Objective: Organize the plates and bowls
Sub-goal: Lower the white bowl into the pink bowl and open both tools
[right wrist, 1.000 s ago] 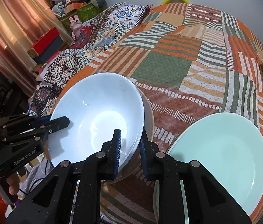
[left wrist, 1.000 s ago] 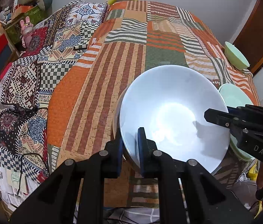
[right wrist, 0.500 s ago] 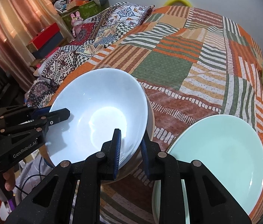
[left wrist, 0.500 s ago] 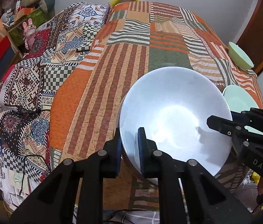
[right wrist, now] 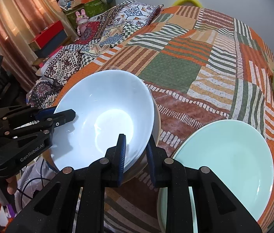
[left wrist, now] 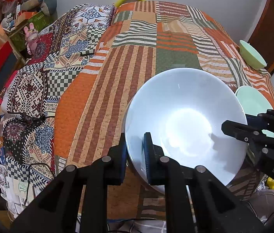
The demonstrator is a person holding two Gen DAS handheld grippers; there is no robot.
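Left gripper [left wrist: 135, 151] is pinching the white bowl's [left wrist: 185, 124] rim; right gripper [right wrist: 136, 151] is gripping its opposite rim; mint plate [right wrist: 224, 155] is lying beside.

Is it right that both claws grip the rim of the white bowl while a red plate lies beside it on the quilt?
Not quite: the plate is pale green, not red, as the right wrist view shows. The rest holds: both the left claw and the right claw grip the white bowl on the quilt.
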